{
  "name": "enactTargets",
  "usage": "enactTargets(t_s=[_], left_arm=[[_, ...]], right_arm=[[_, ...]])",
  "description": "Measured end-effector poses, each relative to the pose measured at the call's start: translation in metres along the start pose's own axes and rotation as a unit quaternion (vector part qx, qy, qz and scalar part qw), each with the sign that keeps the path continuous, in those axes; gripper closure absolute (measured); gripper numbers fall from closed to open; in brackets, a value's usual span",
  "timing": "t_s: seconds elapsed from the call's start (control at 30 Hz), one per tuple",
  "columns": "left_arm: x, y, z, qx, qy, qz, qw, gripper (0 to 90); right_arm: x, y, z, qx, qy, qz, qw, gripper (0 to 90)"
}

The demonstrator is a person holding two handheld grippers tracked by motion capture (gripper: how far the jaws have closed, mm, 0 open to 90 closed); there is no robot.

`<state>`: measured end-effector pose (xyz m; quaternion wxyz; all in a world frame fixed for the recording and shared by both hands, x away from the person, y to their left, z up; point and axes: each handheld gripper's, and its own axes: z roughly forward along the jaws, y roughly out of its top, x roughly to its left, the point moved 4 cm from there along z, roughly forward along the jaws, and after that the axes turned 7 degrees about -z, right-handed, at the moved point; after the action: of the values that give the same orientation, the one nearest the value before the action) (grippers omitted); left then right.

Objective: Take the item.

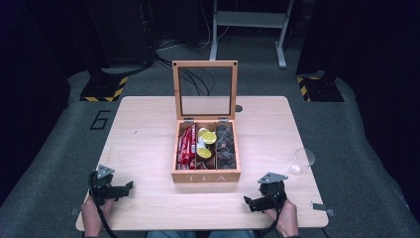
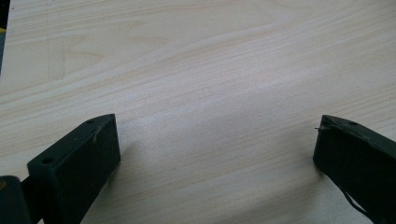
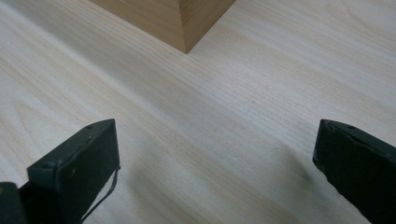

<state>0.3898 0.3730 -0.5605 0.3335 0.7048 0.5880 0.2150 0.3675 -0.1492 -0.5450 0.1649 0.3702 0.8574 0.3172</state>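
A wooden tea box [image 1: 206, 176] marked TEA stands mid-table with its glass lid [image 1: 205, 89] raised upright. Its left compartment holds red packets [image 1: 186, 146], the middle one yellow and brown capsules [image 1: 206, 145], the right one dark capsules [image 1: 224, 144]. My left gripper [image 1: 130, 187] rests low at the table's front left, open, with bare wood between its jaws [image 2: 217, 135]. My right gripper [image 1: 247, 202] sits at the front right, open and holding nothing [image 3: 217, 135]. A corner of the tea box [image 3: 187, 23] lies just ahead of it.
A clear plastic cup [image 1: 302, 160] lies on its side near the table's right edge. A small dark disc [image 1: 238, 108] sits behind the box. Stands with striped bases [image 1: 104, 89] and cables [image 1: 193, 74] are on the floor beyond the table [image 1: 143, 129].
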Motion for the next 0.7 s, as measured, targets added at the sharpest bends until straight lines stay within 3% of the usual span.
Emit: enactTargets(t_s=[0.03,0.13,0.2,0.43,0.6,0.7], left_arm=[[0.0,0.0,0.0,-0.001,0.0,0.0,1.0,0.3],[0.0,0.0,0.0,0.0,0.001,0.0,1.0,0.3],[0.0,0.0,0.0,0.0,0.001,0.0,1.0,0.3],[0.0,0.0,0.0,0.0,0.001,0.0,1.0,0.3],[0.0,0.0,0.0,0.0,0.001,0.0,1.0,0.3],[0.0,0.0,0.0,0.0,0.001,0.0,1.0,0.3]], right_arm=[[0.001,0.002,-0.002,0.0,0.0,0.007,1.0,0.0],[0.001,0.006,-0.007,-0.01,0.003,-0.002,0.9999,0.0],[0.003,0.009,-0.012,0.0,0.003,-0.005,1.0,0.1],[0.007,0.017,-0.019,-0.004,0.001,-0.009,1.0,0.8],[0.002,0.021,-0.025,-0.005,0.003,-0.02,0.9998,0.9],[0.002,0.024,-0.028,-0.008,0.002,-0.006,0.9999,0.9]])
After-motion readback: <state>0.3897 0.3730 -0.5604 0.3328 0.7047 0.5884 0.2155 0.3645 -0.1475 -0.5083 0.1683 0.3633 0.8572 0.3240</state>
